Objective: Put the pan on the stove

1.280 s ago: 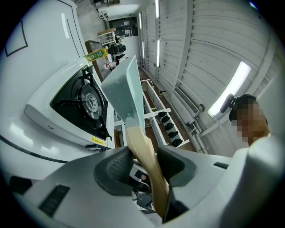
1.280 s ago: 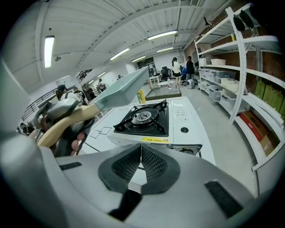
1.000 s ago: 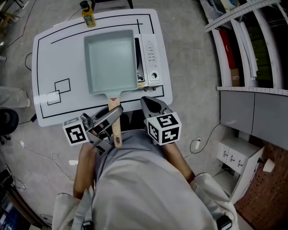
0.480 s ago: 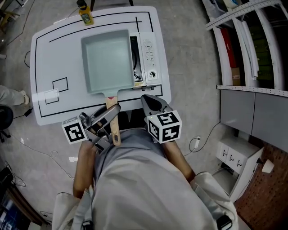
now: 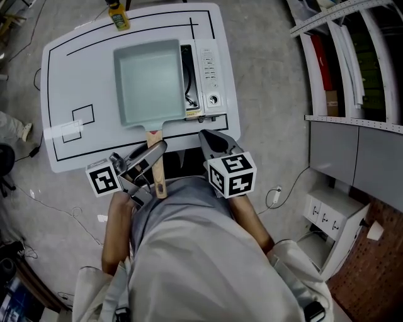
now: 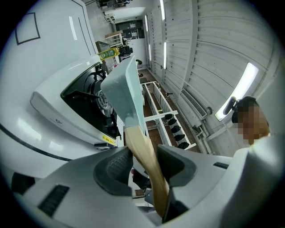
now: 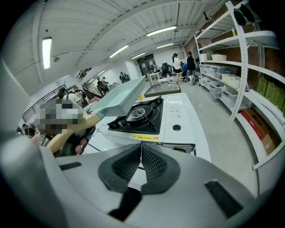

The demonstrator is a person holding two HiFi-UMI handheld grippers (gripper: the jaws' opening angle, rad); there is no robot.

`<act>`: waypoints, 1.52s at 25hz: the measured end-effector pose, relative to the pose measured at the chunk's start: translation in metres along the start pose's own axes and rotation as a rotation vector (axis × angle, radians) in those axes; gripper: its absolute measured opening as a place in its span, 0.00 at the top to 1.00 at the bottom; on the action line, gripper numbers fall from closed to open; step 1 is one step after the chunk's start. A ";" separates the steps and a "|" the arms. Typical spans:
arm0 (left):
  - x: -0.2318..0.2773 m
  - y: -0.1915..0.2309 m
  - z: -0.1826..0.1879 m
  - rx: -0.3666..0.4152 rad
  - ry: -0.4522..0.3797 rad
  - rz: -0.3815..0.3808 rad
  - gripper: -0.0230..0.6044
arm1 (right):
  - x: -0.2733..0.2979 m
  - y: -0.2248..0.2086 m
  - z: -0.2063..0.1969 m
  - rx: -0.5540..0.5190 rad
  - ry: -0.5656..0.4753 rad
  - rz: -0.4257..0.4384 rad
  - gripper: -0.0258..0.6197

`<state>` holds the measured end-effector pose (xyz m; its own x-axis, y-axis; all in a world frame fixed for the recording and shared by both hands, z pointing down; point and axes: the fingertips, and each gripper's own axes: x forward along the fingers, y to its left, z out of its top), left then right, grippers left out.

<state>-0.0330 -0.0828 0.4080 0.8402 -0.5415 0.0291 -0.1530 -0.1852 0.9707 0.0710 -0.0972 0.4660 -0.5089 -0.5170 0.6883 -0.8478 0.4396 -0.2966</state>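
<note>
A pale blue-green rectangular pan with a wooden handle hangs tilted over the white gas stove and covers most of its black burner. My left gripper is shut on the wooden handle and holds the pan off the stove. In the right gripper view the pan slopes above the burner. My right gripper sits at the table's near edge, shut and empty, its pads touching.
The stove stands on a white table marked with black lines. A yellow bottle stands at the table's far edge. Metal shelving rises to the right, cables lie on the floor, and people stand far off.
A little more of the black burner shows along the pan's right edge than before. Both grippers keep their places and their states.
</note>
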 end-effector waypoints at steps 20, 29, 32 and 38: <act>0.012 0.014 -0.002 -0.020 0.020 0.012 0.70 | 0.000 -0.010 -0.002 0.016 0.009 -0.012 0.94; 0.015 0.023 -0.001 -0.046 0.019 0.035 0.70 | 0.002 -0.008 -0.006 0.018 0.025 -0.006 0.94; 0.015 0.026 0.000 -0.058 0.015 0.038 0.70 | 0.003 -0.010 -0.005 0.018 0.027 -0.008 0.94; 0.016 0.031 0.002 -0.064 0.014 0.048 0.70 | 0.005 -0.013 -0.006 0.020 0.033 -0.009 0.94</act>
<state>-0.0251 -0.0984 0.4377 0.8401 -0.5367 0.0787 -0.1599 -0.1065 0.9814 0.0801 -0.1014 0.4769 -0.4959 -0.4963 0.7126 -0.8556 0.4196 -0.3032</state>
